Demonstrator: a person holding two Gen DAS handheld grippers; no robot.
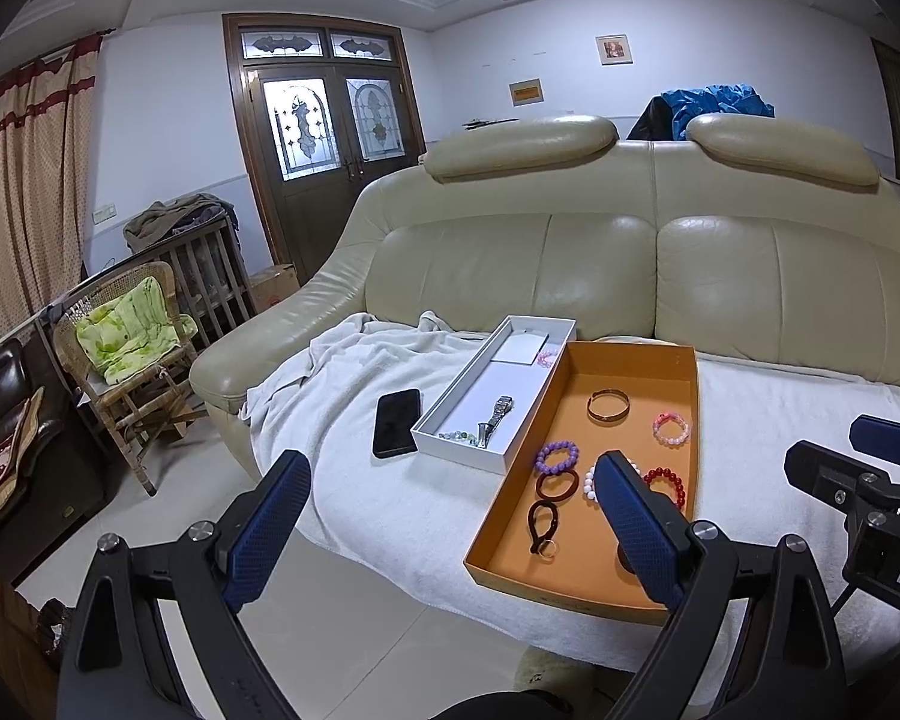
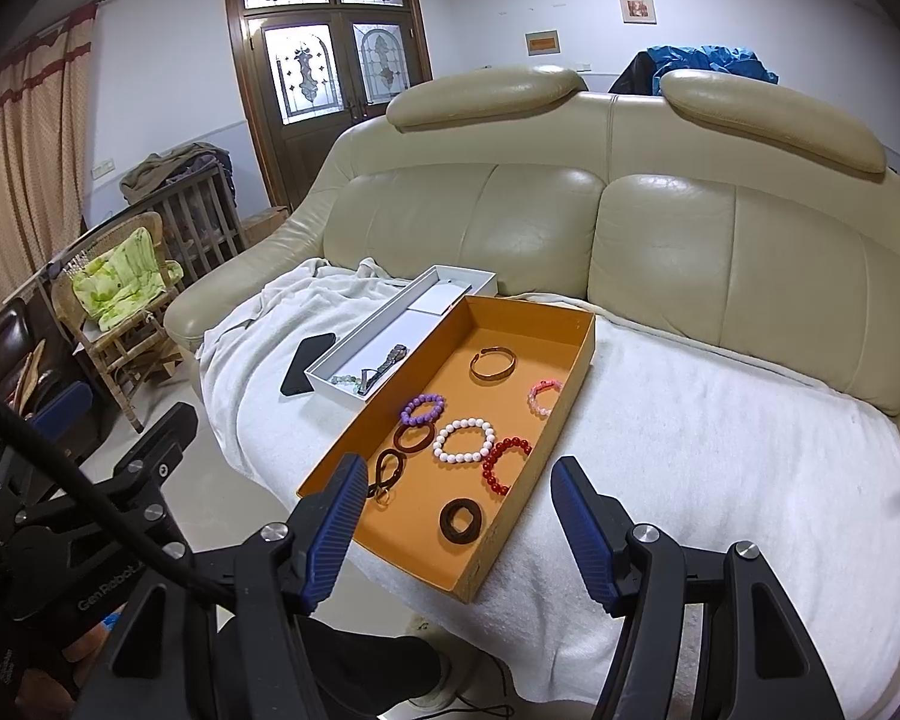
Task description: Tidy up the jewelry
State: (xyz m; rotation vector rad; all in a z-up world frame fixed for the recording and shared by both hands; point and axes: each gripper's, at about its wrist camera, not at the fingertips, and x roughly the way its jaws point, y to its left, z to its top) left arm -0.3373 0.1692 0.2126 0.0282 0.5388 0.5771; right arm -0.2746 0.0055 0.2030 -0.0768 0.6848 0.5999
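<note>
An orange tray lies on a white towel on the sofa. It holds a gold bangle and pink, purple, white and red bead bracelets, plus dark loops. Left of it, a white box holds a metal watch and pale green beads. My left gripper is open at the tray's near left corner. My right gripper is open above the tray's near end. Both are empty.
A black phone lies on the towel left of the white box. The cream sofa back rises behind. A wicker rocking chair and a wooden crib stand on the tiled floor to the left.
</note>
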